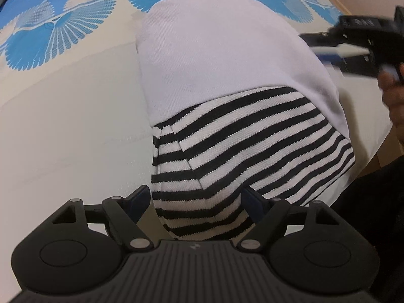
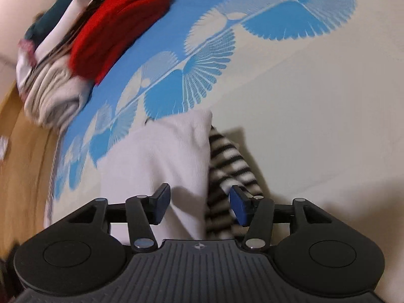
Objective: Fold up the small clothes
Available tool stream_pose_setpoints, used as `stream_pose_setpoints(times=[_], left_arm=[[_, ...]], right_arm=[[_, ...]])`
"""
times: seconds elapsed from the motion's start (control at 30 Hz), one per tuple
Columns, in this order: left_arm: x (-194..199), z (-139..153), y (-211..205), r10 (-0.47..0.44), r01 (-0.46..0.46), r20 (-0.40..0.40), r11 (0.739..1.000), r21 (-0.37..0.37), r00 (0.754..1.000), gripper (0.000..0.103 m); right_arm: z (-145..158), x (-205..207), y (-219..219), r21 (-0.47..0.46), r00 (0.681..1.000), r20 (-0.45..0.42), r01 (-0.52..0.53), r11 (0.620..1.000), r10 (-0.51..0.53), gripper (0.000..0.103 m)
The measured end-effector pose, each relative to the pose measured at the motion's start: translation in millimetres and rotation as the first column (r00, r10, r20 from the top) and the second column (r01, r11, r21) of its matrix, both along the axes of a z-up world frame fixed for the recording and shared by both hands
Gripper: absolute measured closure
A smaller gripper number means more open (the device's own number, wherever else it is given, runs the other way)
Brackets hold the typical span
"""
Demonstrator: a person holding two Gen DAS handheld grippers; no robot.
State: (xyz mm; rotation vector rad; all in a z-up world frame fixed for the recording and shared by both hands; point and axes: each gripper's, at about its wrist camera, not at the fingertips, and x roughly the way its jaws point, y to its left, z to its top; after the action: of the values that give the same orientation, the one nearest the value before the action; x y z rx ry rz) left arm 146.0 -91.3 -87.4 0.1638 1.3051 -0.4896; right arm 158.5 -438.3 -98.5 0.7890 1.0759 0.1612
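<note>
A small garment lies on the bed, white in its far part [image 1: 222, 50] and black-and-white striped in its near part [image 1: 247, 146]. My left gripper [image 1: 197, 202] is open, its fingers on either side of the striped end, which bulges up between them. My right gripper [image 2: 199, 207] is open above the same garment, over the seam between the white cloth [image 2: 161, 156] and the striped cloth [image 2: 227, 156]. The right gripper also shows blurred at the right edge of the left wrist view [image 1: 358, 48], with a hand behind it.
The bed sheet [image 1: 63, 126] is cream with a blue fan pattern [image 2: 192, 75] along the far side. A pile of clothes, red [image 2: 116, 25], white and dark green, sits at the bed's far corner. A wooden bed edge [image 2: 22, 151] runs along the left.
</note>
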Motion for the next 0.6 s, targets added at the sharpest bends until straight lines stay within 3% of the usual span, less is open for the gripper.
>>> stream_pose_setpoints(times=[0.03,0.13,0.17,0.23,0.33,0.4,0.47,0.53,0.6], left_arm=[[0,-1,1,0.001,-0.001,-0.001,1.0,0.002,1.0,0.019],[-3,0,0,-0.004,0.004,-0.006,1.0,-0.004,1.0,0.018],[-5,0,-1,-0.008,0.008,-0.008,1.0,-0.004,1.0,0.018],[-5,-4,-3,-0.018,0.018,-0.015,1.0,0.009,1.0,0.018],[-6,-2,-3,-0.015,0.015,-0.013,1.0,0.012,1.0,0.019],[-5,0,-2,-0.005,0.005,-0.015,1.0,-0.002,1.0,0.019],[-5,3,0,0.004,-0.004,-0.013,1.0,-0.009,1.0,0.019],[-2,7,2,0.018,-0.018,-0.009,0.999,-0.029,1.0,0.019],[1,13,5,0.043,-0.043,0.006,0.998,-0.047,0.999,0.019]], right_arm=[[-1,6,-1,0.023,1.0,0.015,0.012,1.0,-0.012,0.103],[11,12,-5,-0.008,0.992,0.111,0.065,0.998,-0.064,0.102],[7,14,-7,-0.041,0.992,0.095,0.083,0.996,-0.079,0.102],[-5,23,2,-0.233,0.998,0.02,0.066,0.97,-0.063,0.103],[-14,28,14,-0.283,1.0,-0.017,0.01,0.959,-0.016,0.103],[0,23,17,-0.352,0.999,0.043,0.022,0.936,-0.007,0.101],[23,13,19,-0.43,0.987,0.16,0.074,0.9,-0.005,0.097],[43,-3,21,-0.374,0.956,0.288,0.066,0.925,0.049,0.097],[47,-14,28,-0.241,0.923,0.34,-0.097,0.966,0.178,0.097]])
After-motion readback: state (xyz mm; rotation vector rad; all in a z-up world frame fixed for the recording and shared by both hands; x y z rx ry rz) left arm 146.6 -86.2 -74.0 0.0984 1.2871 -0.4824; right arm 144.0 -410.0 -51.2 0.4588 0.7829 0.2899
